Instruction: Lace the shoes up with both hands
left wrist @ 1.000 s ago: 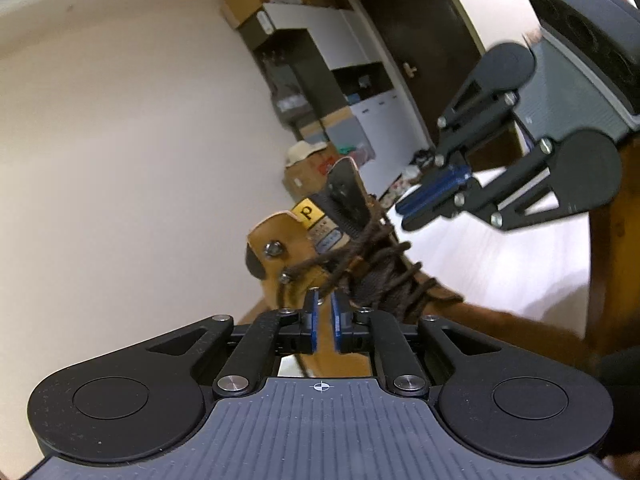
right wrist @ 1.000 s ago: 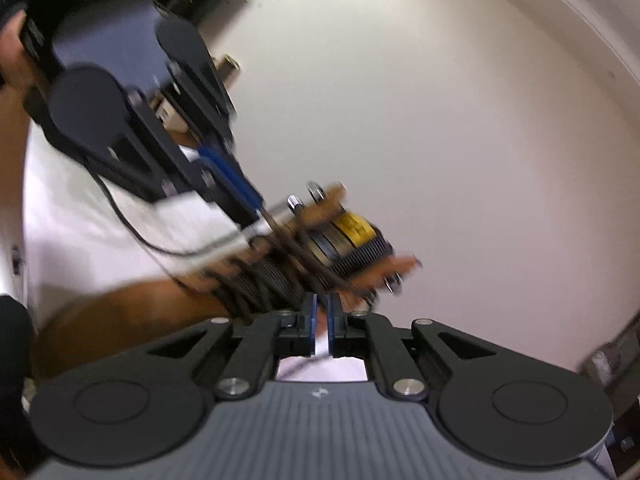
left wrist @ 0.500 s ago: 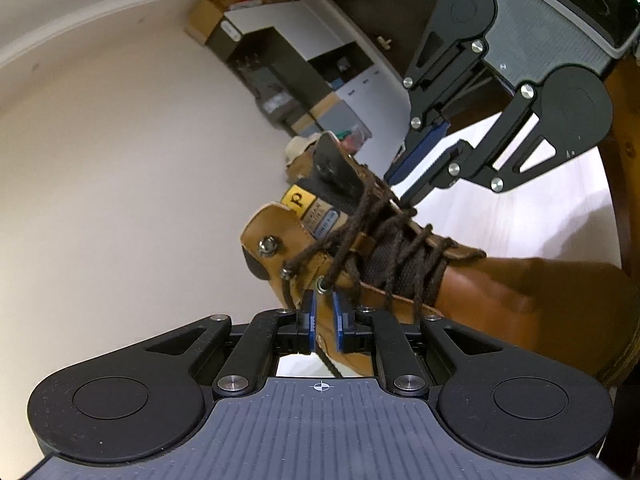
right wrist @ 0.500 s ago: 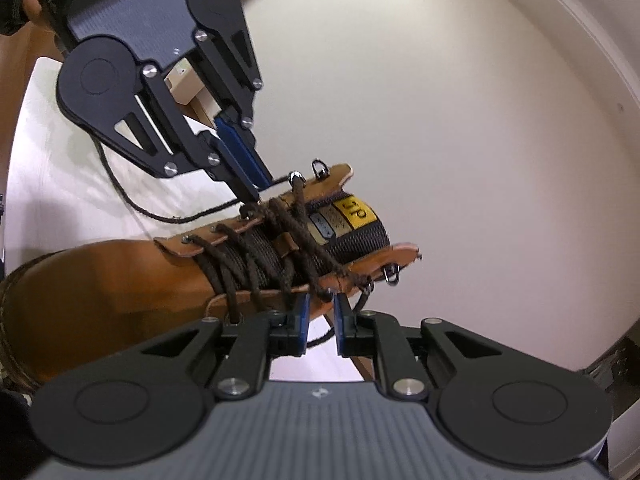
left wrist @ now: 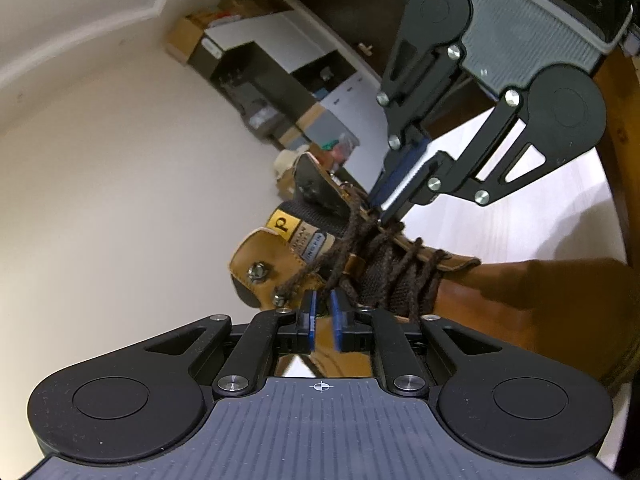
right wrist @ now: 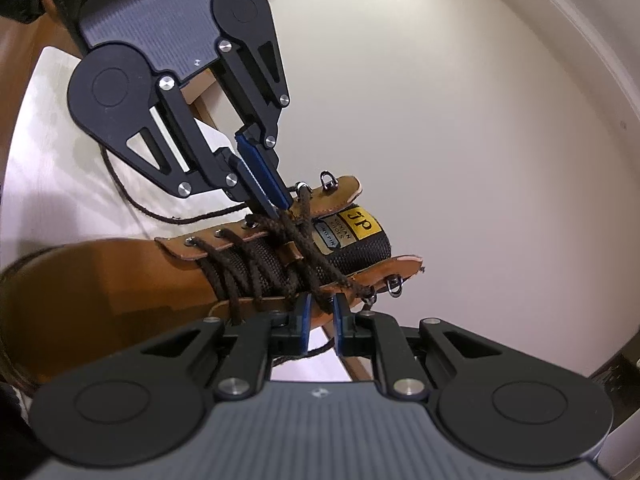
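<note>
1. On the pale tabletop [left wrist: 520, 208], a tan leather boot [left wrist: 500, 300] lies with its open collar turned toward the cream wall [left wrist: 100, 200]. Both grippers meet at its upper eyelets.
2. A dark brown lace [left wrist: 384, 256] criss-crosses the black mesh tongue [right wrist: 360, 248], which fills the boot's opening and carries a yellow label [left wrist: 282, 224]. What lies deeper inside the boot cannot be seen.
3. The left gripper [left wrist: 323, 296] has just been closing its jaws. They now stand nearly together, pinching a strand of the lace that runs down from the crossing by a metal eyelet ring [left wrist: 256, 270].
4. The right gripper [right wrist: 322, 300] has likewise just been closing. Its blue pads [right wrist: 306, 312] stand narrow with a strand of lace gripped between them, close to the flap's edge and its hanging D-ring [right wrist: 394, 284].
5. A loose length of lace trails away from the boot across the table, behind the left gripper in the right wrist view.
6. Far off, a cardboard box [left wrist: 182, 38] sits on top of a dark shelf unit [left wrist: 256, 76]. More boxes are stacked at its foot, their contents too blurred to tell.
</note>
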Tool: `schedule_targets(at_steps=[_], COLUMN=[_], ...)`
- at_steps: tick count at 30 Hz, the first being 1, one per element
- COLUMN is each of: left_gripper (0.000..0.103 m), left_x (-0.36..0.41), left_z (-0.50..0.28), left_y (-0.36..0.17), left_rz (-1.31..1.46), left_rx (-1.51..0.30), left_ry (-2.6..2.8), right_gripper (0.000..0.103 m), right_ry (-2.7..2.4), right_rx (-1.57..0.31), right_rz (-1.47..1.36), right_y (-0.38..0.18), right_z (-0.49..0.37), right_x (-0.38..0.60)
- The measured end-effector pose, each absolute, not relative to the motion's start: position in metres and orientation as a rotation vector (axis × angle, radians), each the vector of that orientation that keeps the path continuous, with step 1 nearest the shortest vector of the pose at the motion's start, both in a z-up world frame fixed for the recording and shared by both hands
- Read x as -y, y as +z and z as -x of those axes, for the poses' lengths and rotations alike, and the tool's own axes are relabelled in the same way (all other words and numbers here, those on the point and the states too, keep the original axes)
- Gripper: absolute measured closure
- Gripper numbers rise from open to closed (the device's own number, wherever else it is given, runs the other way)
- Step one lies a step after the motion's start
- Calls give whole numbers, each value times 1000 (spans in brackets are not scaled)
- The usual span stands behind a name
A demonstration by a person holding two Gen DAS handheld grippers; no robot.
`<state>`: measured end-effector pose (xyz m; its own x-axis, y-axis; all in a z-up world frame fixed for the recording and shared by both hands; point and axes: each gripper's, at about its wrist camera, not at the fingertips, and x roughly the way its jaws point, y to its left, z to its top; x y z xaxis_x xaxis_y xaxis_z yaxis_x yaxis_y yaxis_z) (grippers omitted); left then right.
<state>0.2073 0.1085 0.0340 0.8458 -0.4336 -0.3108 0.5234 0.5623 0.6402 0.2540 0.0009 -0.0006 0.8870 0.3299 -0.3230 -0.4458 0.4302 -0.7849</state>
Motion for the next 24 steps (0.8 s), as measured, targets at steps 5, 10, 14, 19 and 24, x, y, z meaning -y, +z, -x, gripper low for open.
schedule_targets(at_steps=[5, 10, 14, 19, 24], left_gripper=[101, 101, 96, 92, 87], left_x=[-108, -107, -116, -134, -155], left_z=[-196, -195, -193, -192, -212], left_y=[49, 49, 49, 54, 61], left_rz=[-661, -662, -636, -548, -423], left_rx=[-126, -129, -118, -140, -207], left_ry=[-599, -593, -583, -548, -529], right_gripper=[101, 101, 101, 92, 86], right_ry=[532, 573, 566, 550, 528], right_rx=[-159, -129, -140, -152, -268], right_rz=[893, 867, 837, 790, 576], right_y=[13, 20, 19, 20, 29], right_z=[-249, -234, -232, -227, -254], right_x=[3, -5, 3, 17, 48])
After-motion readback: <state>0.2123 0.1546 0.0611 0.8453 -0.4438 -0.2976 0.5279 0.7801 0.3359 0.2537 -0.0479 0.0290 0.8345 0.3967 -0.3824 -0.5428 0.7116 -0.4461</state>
